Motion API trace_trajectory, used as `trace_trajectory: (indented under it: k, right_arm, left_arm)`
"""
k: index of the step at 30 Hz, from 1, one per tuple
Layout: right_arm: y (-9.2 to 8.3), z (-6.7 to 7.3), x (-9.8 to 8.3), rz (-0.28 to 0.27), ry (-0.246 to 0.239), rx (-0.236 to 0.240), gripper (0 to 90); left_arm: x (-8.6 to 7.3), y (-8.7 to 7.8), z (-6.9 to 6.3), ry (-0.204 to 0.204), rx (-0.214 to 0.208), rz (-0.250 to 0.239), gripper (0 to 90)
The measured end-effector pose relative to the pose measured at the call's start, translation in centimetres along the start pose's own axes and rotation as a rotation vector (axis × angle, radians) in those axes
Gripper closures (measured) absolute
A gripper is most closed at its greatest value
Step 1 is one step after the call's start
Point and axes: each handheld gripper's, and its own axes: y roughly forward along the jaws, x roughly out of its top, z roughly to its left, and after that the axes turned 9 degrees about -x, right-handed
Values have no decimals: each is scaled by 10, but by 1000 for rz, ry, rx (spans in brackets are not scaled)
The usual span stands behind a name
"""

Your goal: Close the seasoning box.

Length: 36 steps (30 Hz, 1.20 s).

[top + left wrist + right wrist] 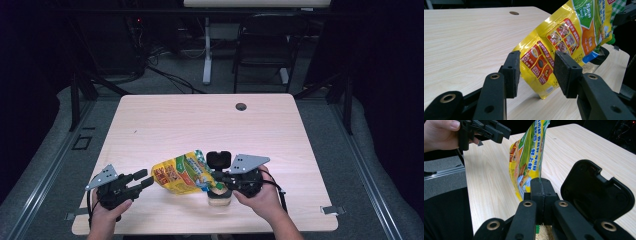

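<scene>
A yellow and green snack pouch (pixel 180 172) hangs tilted over the table's near side. My right gripper (pixel 220 177) is shut on its upper corner, and in the right gripper view the jaws (pixel 541 183) pinch the pouch (pixel 529 157) edge. Directly under that corner stands a small jar (pixel 220 196) of pale granules (pixel 544 233), its black flip lid (pixel 596 192) standing open. My left gripper (pixel 145 178) is open at the pouch's lower left end. Its pads (pixel 511 67) flank the pouch (pixel 574 32) without pressing on it.
The light wooden table (pixel 200 125) has a round cable hole (pixel 241 106) near its far edge. Beyond it, on the dark floor, stand a black chair (pixel 267 45) and a white desk leg (pixel 207 55). A person's hand (pixel 439 132) holds the left gripper.
</scene>
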Motion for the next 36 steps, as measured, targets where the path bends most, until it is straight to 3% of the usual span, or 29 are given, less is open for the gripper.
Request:
trace_trajectory:
  k: [7,14,15,22,36]
  right_arm:
    - [3,1,8,3,-16,8,900]
    - [7,3,16,-1,-25,23,900]
    - [8,4,18,-1,-28,26,900]
    - [15,5,28,15,-49,37,900]
    - [26,14,57,11,-92,52,900]
  left_arm:
    - [0,-1,0,2,16,-9,573]
    - [2,-4,1,-2,6,-7,573]
    - [2,-3,1,-3,21,-16,573]
    - [10,-5,1,13,6,-11,573]
    - [3,-13,4,17,25,-20,570]
